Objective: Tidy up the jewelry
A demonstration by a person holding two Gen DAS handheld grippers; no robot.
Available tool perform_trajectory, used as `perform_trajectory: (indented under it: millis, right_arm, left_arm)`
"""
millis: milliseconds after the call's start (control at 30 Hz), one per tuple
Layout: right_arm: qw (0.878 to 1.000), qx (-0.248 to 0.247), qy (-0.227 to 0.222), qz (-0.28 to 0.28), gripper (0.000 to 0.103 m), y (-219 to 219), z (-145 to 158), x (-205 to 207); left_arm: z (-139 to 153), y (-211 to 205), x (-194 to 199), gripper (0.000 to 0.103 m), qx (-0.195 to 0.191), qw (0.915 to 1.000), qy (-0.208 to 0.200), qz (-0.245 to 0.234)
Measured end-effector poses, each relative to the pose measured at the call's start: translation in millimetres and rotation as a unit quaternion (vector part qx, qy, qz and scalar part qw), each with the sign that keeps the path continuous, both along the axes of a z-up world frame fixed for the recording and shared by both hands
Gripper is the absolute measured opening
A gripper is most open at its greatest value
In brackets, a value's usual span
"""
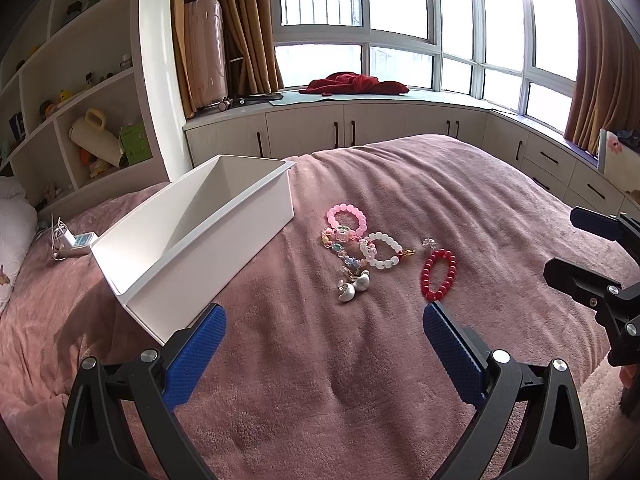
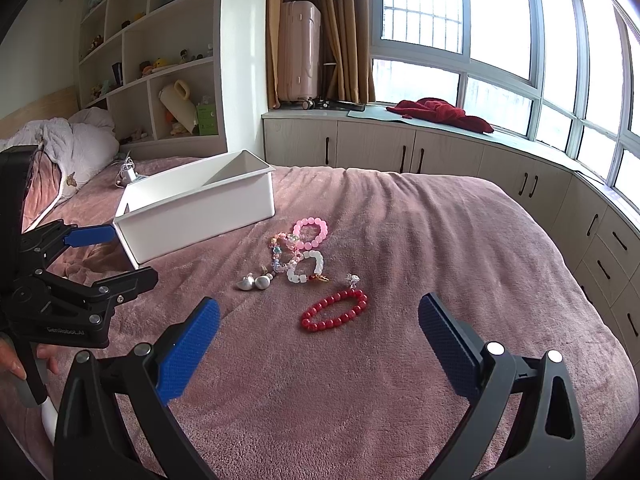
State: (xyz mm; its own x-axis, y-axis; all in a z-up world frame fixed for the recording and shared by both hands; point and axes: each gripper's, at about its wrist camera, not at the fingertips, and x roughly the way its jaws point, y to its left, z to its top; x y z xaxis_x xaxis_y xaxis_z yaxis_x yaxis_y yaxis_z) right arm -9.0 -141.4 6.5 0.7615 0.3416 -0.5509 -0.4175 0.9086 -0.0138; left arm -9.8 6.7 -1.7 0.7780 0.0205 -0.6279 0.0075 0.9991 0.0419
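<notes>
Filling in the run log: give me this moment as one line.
phase: start | left gripper: open, empty | right gripper: open, empty | white box: empty | red bead bracelet, other jewelry: on bedspread

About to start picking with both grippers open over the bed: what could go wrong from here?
1. The pink bracelet, multicolour bead strand and white bracelet overlap, so lifting one may drag another.
2. The small crystal charm sits right by the red bracelet and could get knocked into the plush blanket.
3. The white box rests on soft bedding and may tip if bumped.
</notes>
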Motion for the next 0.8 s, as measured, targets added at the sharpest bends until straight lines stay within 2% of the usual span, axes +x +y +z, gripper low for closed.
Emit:
perform_trajectory:
  millis: [433,567,733,800]
  right_arm:
    - [1.000,0.002,0.015,0.000,0.098,0,-5,9]
    - [1.000,0.002,0.017,-0.006,0.098,1,-4,23]
    - [0.999,-0.036,0.012,-0.019,0.098,3,-6,54]
    - [0.999,-0.039,0.018,-0.022,0.098,3,-11,67]
  left_arm:
    - [-2,5,10,0.099,0.003,1.0000,0.003,0.002]
    - [-3,11,24,0.099,-0.002,1.0000,0.001,0.009]
    - [-8,16,43,0.099,-0.002,0.9999,-0.007,0.008]
    - [-12,18,52,0.096,-0.007,0.9999,-0.006,0.005]
